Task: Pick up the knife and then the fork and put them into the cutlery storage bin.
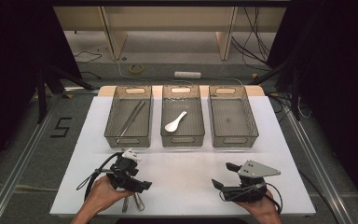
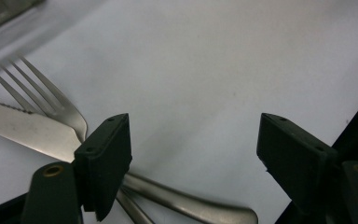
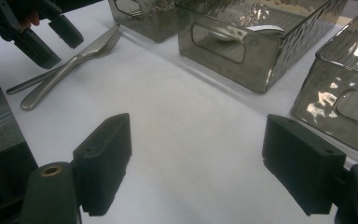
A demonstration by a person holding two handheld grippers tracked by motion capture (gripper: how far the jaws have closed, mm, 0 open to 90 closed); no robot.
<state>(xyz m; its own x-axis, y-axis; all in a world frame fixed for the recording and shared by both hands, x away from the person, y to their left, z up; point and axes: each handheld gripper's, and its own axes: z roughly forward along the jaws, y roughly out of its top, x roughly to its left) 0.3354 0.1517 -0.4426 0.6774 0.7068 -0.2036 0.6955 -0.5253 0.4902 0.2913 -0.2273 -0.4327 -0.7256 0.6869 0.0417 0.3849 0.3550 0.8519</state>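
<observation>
Left gripper [image 1: 137, 179] hangs over a fork [image 2: 51, 105] and table knife [image 2: 23, 128] at the near edge of a white table [image 1: 186, 175].

Three smoky clear bins line the far side of the table: the left bin [image 1: 128, 136] holds what look like long metal tongs [image 1: 130, 120], the middle bin [image 1: 182, 137] a white spoon [image 1: 175, 122], and the right bin [image 1: 233, 136] stands beside them. Near the front right corner the right gripper [image 1: 220, 176] is held low over bare tabletop, jaws spread wide with nothing between them. At front left, the left gripper's jaws also stand apart, gripping nothing; the fork and knife lie crossed on the table just beside its left jaw, handles passing under it.
</observation>
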